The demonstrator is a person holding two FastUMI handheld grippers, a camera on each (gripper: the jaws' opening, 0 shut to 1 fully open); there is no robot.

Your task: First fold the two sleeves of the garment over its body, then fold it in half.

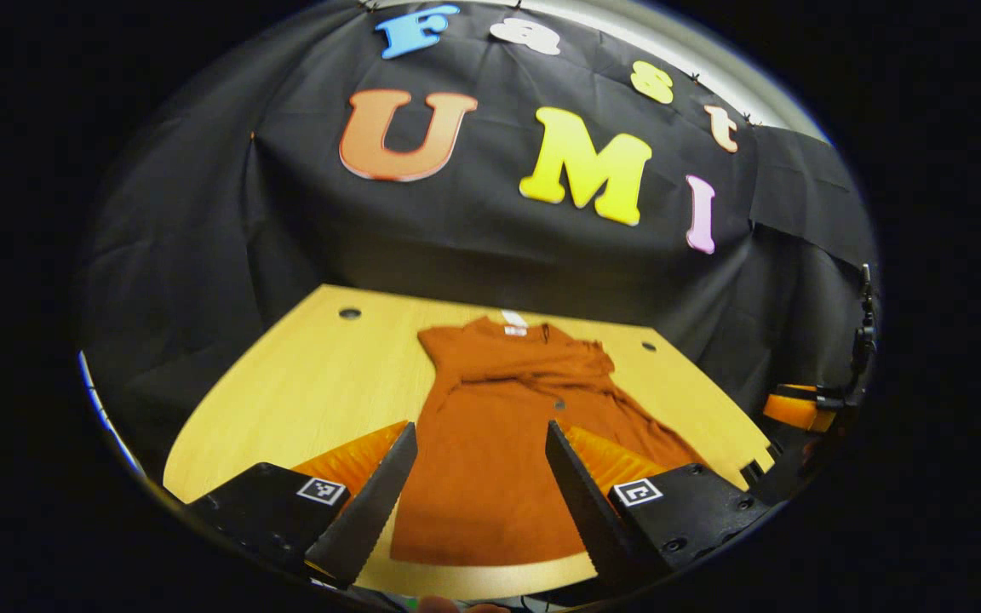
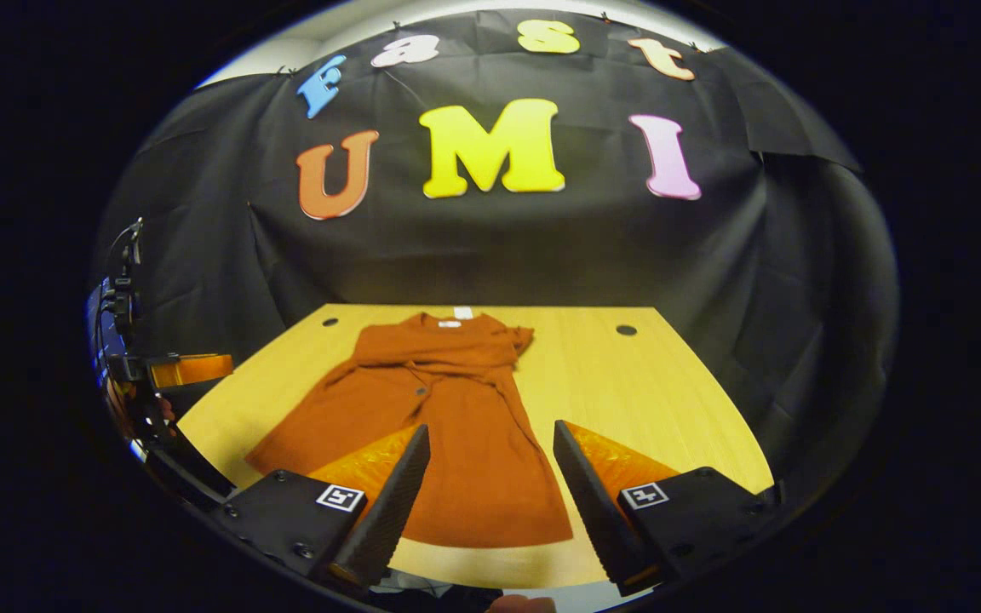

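Note:
A rust-orange garment (image 1: 499, 443) lies flat on the wooden table (image 1: 320, 375), collar at the far end, hem toward me. Both sleeves lie folded across its upper body (image 2: 439, 353). My left gripper (image 1: 482, 443) hovers open above the lower part of the garment, nothing between its fingers. My right gripper (image 2: 490, 443) is also open, held over the garment's (image 2: 456, 443) right hem side, clear of the cloth. The other gripper (image 2: 175, 370) and its mount appear at the far left of the right gripper view, and another one (image 1: 797, 409) at the right edge of the left gripper view.
The table (image 2: 644, 375) has bare wood left and right of the garment, with small round holes (image 2: 626, 329) near its far corners. The black cloth wall stands right behind the table's far edge. A fingertip shows at the bottom edge of each view.

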